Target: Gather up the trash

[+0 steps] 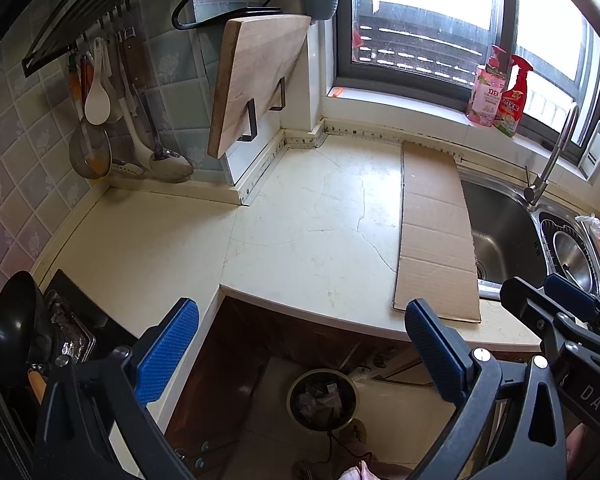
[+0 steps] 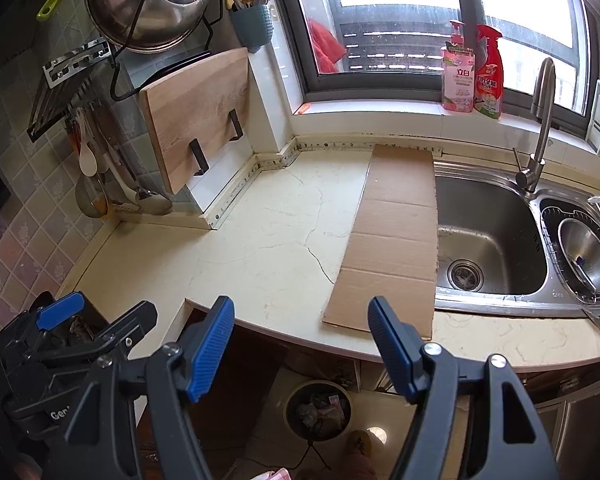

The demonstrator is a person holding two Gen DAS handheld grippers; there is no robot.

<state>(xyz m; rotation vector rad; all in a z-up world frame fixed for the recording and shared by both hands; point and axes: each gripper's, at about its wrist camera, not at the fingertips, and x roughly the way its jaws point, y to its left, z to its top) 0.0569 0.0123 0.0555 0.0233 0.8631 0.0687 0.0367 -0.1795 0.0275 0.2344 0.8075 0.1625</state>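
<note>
The trash bin (image 1: 322, 400), a round container with crumpled wrappers and paper scraps inside, stands on the tiled floor below the front edge of the counter (image 1: 300, 216), in front of dark wooden cabinet doors; a thin dark cord trails across the floor just beside it. The left claw (image 1: 300, 352) hangs above the bin with its blue-padded fingers spread wide and nothing between them. The right claw (image 2: 300, 350) is held alongside it at much the same height, its fingers likewise wide apart and empty, and the bin shows between them in the right wrist view too. On the counter a flat strip of cardboard (image 1: 436, 232) lies lengthwise from the back wall to near the front edge, its right side touching the rim of the steel sink (image 1: 504, 232). A metal bowl (image 2: 586, 256) sits in the smaller basin to the right of the main basin. A wooden cutting board (image 1: 256, 80) stands upright in a wall rack at the back left, with ladles and spoons hanging beside it. Two cleaning bottles, one pink (image 1: 486, 96) and one red (image 1: 514, 96), stand touching on the windowsill.
</note>
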